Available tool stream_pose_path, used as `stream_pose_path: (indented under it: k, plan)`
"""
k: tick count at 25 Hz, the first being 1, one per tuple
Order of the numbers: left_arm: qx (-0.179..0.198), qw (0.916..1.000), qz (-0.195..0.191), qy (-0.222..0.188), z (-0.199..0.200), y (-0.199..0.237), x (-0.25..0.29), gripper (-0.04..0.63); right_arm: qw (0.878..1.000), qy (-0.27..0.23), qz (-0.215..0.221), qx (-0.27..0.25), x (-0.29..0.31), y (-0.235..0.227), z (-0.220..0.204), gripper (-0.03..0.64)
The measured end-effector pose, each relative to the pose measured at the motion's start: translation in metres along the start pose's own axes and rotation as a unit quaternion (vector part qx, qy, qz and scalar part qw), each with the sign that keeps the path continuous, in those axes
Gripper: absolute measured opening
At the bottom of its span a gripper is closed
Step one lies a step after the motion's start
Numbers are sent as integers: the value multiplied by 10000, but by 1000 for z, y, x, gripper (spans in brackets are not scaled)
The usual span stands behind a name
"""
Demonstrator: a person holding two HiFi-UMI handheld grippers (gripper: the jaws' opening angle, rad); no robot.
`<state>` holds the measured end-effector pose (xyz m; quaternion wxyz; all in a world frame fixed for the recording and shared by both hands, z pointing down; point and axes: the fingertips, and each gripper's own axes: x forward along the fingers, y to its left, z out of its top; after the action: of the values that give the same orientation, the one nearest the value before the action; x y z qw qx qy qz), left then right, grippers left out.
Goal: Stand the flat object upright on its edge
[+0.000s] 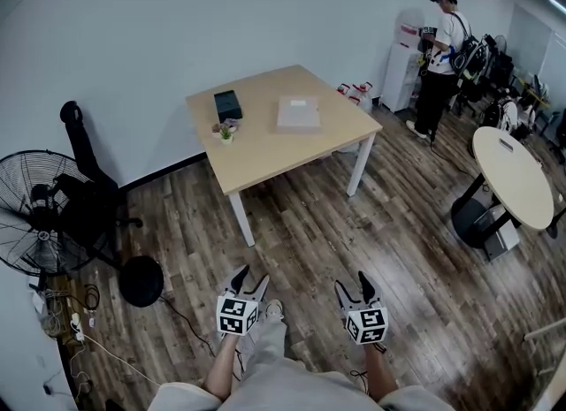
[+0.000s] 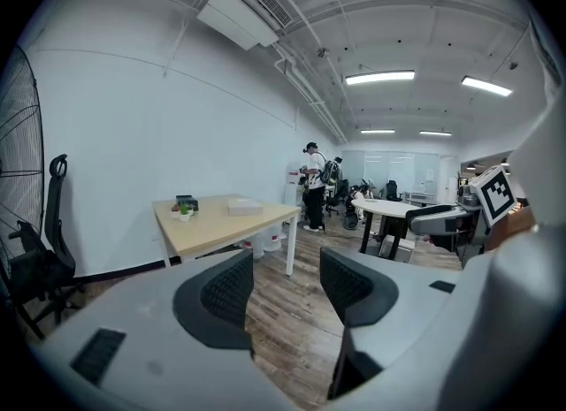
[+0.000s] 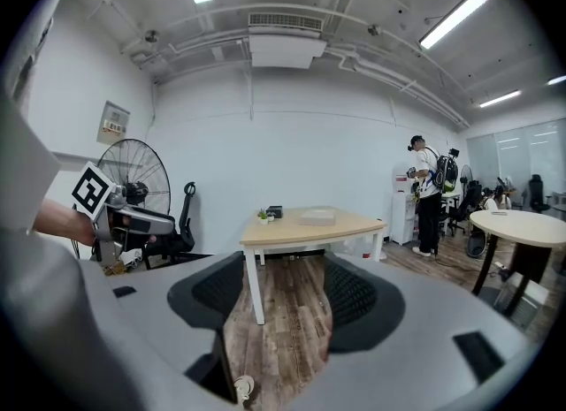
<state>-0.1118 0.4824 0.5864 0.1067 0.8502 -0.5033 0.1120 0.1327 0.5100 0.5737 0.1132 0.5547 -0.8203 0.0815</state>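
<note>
left hand-held gripper (image 1: 250,278) and right hand-held gripper (image 1: 352,284) both open, empty. i want to come up square to the flat box (image 1: 299,111) on the table (image 1: 265,148).

readable text: none | left claw (image 1: 251,277), right claw (image 1: 351,284): square black-and-white code markers (image 1: 233,315) only, no letters or digits | wall panel (image 3: 115,123): print too small to read

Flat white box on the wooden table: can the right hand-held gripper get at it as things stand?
Probably not yet. The right hand-held gripper, jaws open and empty, hangs well short of the table, with bare floor between. Nothing blocks the flat white box; the gripper just needs carrying closer.
</note>
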Motion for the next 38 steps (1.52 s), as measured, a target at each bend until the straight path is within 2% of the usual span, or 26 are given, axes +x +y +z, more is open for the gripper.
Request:
stream_pose_path:
  k: [7, 28, 38]
  plan:
    - [23, 9999, -154, 15, 16, 30, 62, 225, 9999, 63, -93, 15, 60, -21, 13, 267]
    - [-84, 9988, -488, 63, 84, 181, 245, 225, 9993, 193, -314, -30, 285, -61, 88, 264]
    - [36, 9980, -626, 59, 105, 217, 295, 225, 9992, 148, -373, 4, 343, -71, 103, 262]
